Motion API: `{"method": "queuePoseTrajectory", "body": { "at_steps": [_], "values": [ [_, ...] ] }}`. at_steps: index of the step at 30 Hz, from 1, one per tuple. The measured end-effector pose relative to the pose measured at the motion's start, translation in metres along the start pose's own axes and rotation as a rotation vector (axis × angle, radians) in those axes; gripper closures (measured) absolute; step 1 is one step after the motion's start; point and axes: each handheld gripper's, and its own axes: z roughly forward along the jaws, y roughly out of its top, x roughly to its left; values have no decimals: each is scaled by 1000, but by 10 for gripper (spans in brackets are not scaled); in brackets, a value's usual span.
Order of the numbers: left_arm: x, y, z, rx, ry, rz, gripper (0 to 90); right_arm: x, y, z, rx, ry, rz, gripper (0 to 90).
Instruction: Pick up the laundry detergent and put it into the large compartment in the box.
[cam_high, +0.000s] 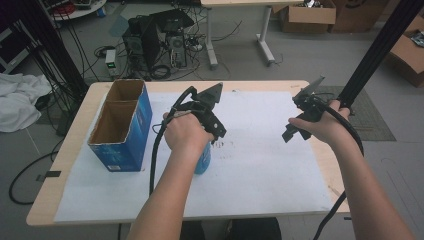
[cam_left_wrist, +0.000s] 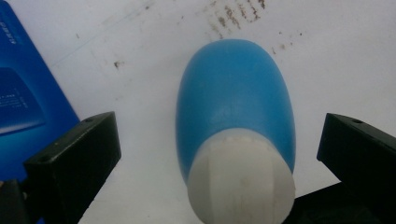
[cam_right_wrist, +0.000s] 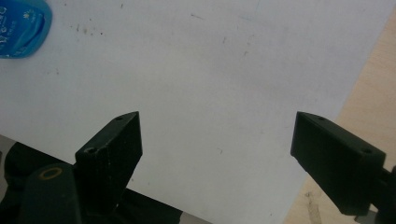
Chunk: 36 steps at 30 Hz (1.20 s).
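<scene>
Lab, computer towers (cam_high: 160, 42), cardboard boxes (cam_high: 307, 15)

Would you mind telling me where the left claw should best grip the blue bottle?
Grip the blue bottle across its rounded body, just past the white cap. It stands between the open jaws of the left claw, which comes from above; the cap end looks narrower.

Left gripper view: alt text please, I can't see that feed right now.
A blue bottle with a white cap sits between the open left gripper jaws, untouched, on white paper. A blue box edges in left.
</scene>
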Motion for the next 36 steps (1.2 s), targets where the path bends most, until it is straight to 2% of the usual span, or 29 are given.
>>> {"method": "queuePoseTrajectory", "body": {
  "at_steps": [8,13,24,29,36],
  "values": [
    [-1,0,4,1,2,-4,22,0,1,2,3,-4,-6,166],
    [-3,0,5,8,10,10,82,2,2,2,3,-4,-3,166],
    [-3,0,5,12,14,7,208,3,1,2,-2,-12,-9,166],
    [-4,-1,6,14,-1,8,264,3,1,3,0,-16,-20,166],
    [-4,0,7,18,-7,13,298,4,1,2,-1,-18,-22,166]
  ]
}}
